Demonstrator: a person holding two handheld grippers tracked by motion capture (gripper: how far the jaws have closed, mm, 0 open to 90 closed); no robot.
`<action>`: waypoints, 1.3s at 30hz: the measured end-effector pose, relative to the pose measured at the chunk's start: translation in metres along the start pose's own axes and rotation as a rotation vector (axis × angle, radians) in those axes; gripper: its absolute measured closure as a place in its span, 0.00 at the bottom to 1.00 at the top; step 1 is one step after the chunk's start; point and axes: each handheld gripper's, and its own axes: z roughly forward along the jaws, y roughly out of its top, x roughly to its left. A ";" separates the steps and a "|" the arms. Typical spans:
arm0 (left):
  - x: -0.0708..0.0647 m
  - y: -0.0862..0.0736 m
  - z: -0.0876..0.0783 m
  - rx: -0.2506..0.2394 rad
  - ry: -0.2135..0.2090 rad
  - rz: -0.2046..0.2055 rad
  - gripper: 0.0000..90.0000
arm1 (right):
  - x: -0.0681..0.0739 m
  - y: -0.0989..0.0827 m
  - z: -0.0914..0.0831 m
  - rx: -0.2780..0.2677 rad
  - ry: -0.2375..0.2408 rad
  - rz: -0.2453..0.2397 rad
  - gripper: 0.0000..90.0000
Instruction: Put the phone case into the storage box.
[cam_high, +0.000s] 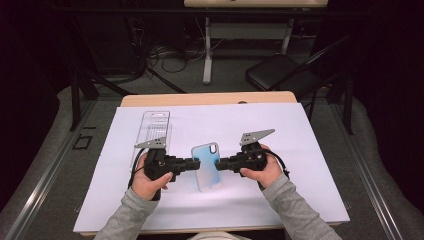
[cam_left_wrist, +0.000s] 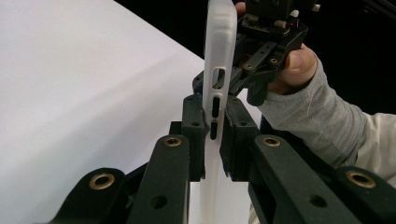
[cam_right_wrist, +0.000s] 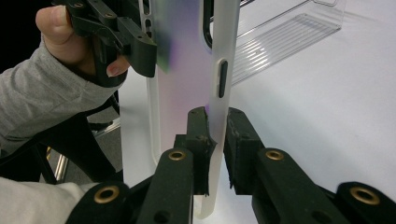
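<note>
High view: a phone case (cam_high: 206, 166), translucent with a pale blue tint, sits between two grippers near the front middle of a white sheet (cam_high: 300, 150) that covers the table (cam_high: 207, 98). The left gripper (cam_high: 194, 163) comes at it from the left, the right gripper (cam_high: 224, 163) from the right, and each meets one long edge of the case. A hand wraps each gripper body — grey sleeves run in from the bottom edge. Behind the left gripper, toward the far left of the sheet, lies a clear tray (cam_high: 153, 131), well apart from the case.

Left gripper view: the case (cam_left_wrist: 217, 70) stands on edge, seen side-on, with its button cut-outs facing the camera. The left gripper (cam_left_wrist: 214, 128) has its jaws drawn narrow, pads pressed against both faces of that edge. Beyond the case, the right gripper (cam_left_wrist: 233, 84) and its hand show on the other edge.

Right gripper view: the right gripper (cam_right_wrist: 218, 135) has its jaws narrow on the case's (cam_right_wrist: 187, 70) near edge, one pad on each face, just below a side slot. Farther off, the left gripper (cam_right_wrist: 149, 51) bites the opposite edge. The tray (cam_right_wrist: 289, 32) lies on the sheet past the case, its ribbed floor catching light.

Whether the case's bottom rim touches the sheet I cannot tell; in both gripper views it reaches down close to it.
</note>
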 end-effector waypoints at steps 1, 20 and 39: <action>0.000 0.000 0.000 0.000 0.001 0.000 0.91 | 0.000 0.000 0.000 0.000 0.001 0.000 0.91; -0.001 0.000 0.000 0.001 -0.005 0.001 0.91 | -0.003 -0.001 0.000 -0.001 0.030 0.005 0.91; -0.001 0.001 -0.001 -0.008 -0.001 0.005 0.90 | -0.002 -0.001 -0.001 -0.008 0.027 0.007 0.92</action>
